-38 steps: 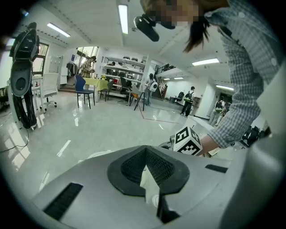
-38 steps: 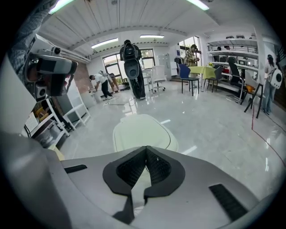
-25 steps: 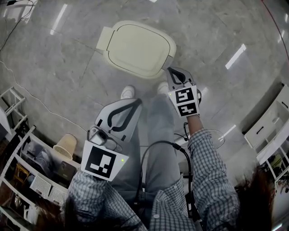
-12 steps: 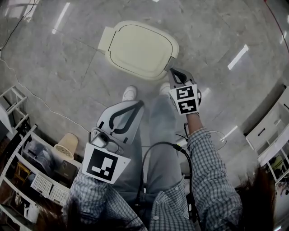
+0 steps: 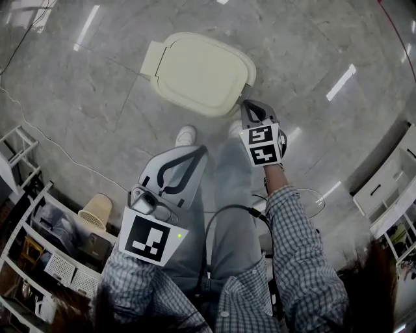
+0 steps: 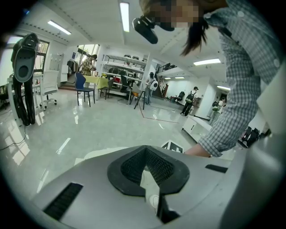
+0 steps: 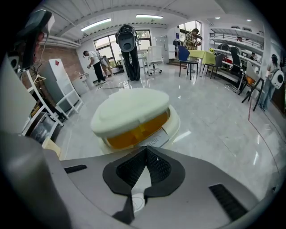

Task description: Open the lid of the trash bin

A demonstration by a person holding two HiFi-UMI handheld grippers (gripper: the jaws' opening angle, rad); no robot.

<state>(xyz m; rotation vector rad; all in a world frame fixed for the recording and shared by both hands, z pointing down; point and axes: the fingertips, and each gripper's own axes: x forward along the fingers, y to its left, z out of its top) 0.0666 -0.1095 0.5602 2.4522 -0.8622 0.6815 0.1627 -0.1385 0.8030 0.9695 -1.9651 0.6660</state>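
Your left gripper (image 5: 195, 150) hangs low at the left above your trouser leg (image 5: 227, 195), jaws pressed together on nothing. Ahead at centre, the cream trash bin (image 5: 158, 57) stands on the grey floor (image 5: 78, 104) with its lid (image 5: 201, 70) down; just beside the bin's front right edge is your right gripper (image 5: 246, 103), its jaws also together and empty, pointing at the bin.

A glossy grey stone floor (image 5: 84, 91) mirrors long ceiling strip lights (image 6: 124, 12). White wire racks (image 5: 29, 237) line one edge, with a beige woven basket (image 5: 95, 209) beside them, and a thin cable (image 5: 45, 133) trails across the floor. White cabinets (image 5: 390, 182) stand opposite. Farther off are a blue chair (image 6: 83, 87), a yellow-green tabletop (image 6: 100, 82), back shelving (image 6: 124, 67), large windows (image 7: 105, 46) and a brick wall (image 7: 62, 54).
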